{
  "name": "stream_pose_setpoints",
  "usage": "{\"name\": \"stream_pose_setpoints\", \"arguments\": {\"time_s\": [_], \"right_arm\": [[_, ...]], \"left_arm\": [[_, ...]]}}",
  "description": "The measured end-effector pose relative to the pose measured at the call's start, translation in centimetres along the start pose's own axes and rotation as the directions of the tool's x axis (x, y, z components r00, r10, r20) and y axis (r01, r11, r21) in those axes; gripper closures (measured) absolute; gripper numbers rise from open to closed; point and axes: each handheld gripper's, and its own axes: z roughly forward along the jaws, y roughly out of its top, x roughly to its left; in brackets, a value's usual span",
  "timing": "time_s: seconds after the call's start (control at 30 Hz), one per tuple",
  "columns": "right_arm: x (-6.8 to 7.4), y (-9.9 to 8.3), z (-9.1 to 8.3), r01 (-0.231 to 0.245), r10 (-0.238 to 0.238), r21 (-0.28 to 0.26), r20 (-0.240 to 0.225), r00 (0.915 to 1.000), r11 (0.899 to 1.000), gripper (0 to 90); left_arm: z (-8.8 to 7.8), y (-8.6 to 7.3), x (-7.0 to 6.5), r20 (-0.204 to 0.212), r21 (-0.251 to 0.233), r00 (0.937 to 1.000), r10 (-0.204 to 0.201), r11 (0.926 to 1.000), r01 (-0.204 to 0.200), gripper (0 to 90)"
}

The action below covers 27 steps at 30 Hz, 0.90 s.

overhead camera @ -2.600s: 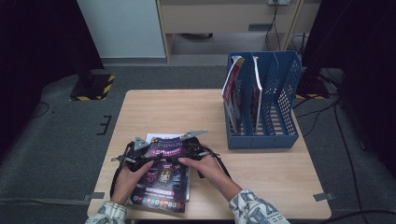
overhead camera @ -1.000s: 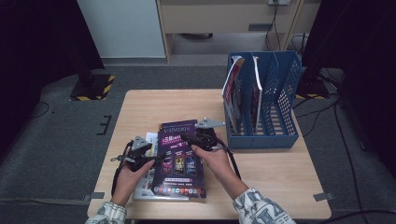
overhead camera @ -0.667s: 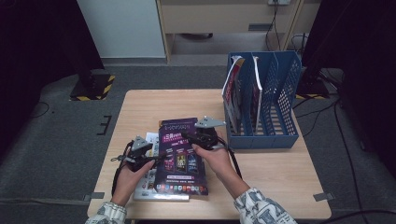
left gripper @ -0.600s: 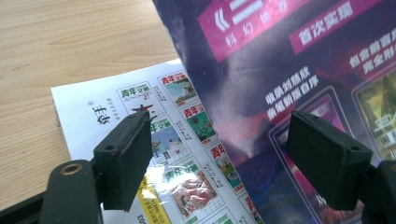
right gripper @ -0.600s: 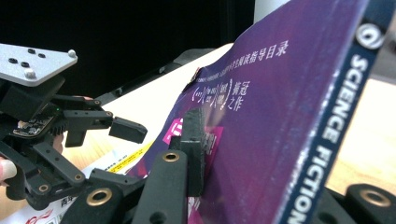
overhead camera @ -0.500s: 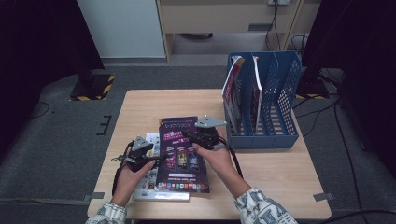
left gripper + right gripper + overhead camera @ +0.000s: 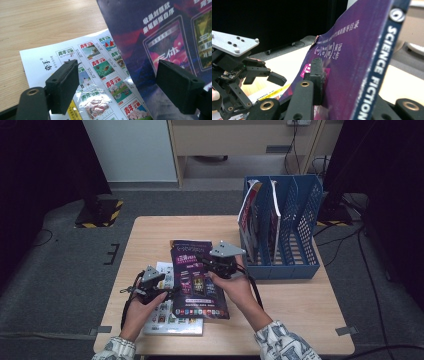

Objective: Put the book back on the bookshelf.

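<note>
On wooden table (image 7: 300,295) over grey carpet (image 7: 65,270): left claw (image 7: 165,287) open, right claw (image 7: 207,265) clamped on purple magazine (image 7: 197,280).

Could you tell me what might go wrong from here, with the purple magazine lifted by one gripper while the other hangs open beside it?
The right gripper pinches the purple magazine near its spine only, so the limp cover may sag or slip out. The open left gripper sits close beside the magazine's edge, over the white magazine, and could snag either. The blue file rack already holds magazines, so the pages might catch on a divider.
</note>
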Motion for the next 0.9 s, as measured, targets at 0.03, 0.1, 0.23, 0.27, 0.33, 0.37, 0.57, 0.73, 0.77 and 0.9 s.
{"name": "stream_pose_setpoints", "arguments": {"time_s": [0.03, 0.1, 0.23, 0.27, 0.33, 0.37, 0.57, 0.73, 0.77, 0.9], "right_arm": [[0.0, 0.1, -0.1, 0.010, -0.010, -0.005, -0.001, 0.9999, 1.000, 79.1], [0.0, 0.3, -0.3, 0.011, -0.011, -0.020, 0.004, 0.9999, 1.000, 79.4], [0.0, 0.5, -0.5, 0.020, -0.020, -0.035, 0.002, 0.9998, 0.999, 79.8], [0.0, 0.5, -0.5, 0.020, -0.020, -0.036, 0.002, 0.9998, 0.999, 79.9], [0.0, 0.5, -0.6, 0.020, -0.020, -0.039, 0.001, 0.9998, 0.999, 80.0], [0.0, 0.5, -0.6, 0.021, -0.021, -0.041, -0.002, 0.9998, 0.999, 80.1], [0.1, 0.7, -0.8, 0.027, -0.027, -0.061, -0.010, 0.9996, 0.998, 80.4], [0.1, 0.9, -1.1, 0.035, -0.036, -0.093, -0.011, 0.9993, 0.995, 80.7], [0.1, 0.9, -1.1, 0.035, -0.036, -0.099, -0.012, 0.9993, 0.995, 80.8], [0.1, 1.0, -1.2, 0.037, -0.039, -0.113, -0.016, 0.9991, 0.993, 81.0]], "left_arm": [[0.0, 0.0, 0.0, 0.002, -0.002, 1.0000, 0.001, 1.0000, -0.001, 18.2], [0.0, 0.0, -0.1, 0.007, -0.006, 1.0000, 0.003, 1.0000, -0.003, 17.9], [0.0, 0.1, -0.3, 0.012, -0.011, 0.9999, 0.011, 0.9999, -0.011, 17.7], [0.0, 0.1, -0.3, 0.017, -0.014, 0.9998, 0.012, 0.9998, -0.012, 17.7], [0.0, 0.2, -0.3, 0.021, -0.016, 0.9997, 0.015, 0.9998, -0.015, 17.6], [0.0, 0.2, -0.4, 0.024, -0.018, 0.9996, 0.016, 0.9997, -0.016, 17.6], [0.4, 0.1, -0.9, 0.062, 0.001, 0.9976, 0.030, 0.9995, -0.030, 18.6], [0.9, 0.1, -1.3, 0.102, 0.023, 0.9943, 0.031, 0.9992, -0.034, 18.9], [0.9, 0.0, -1.3, 0.106, 0.026, 0.9939, 0.031, 0.9991, -0.034, 19.0], [1.1, 0.0, -1.5, 0.127, 0.033, 0.9914, 0.031, 0.9988, -0.035, 22.1]]}}
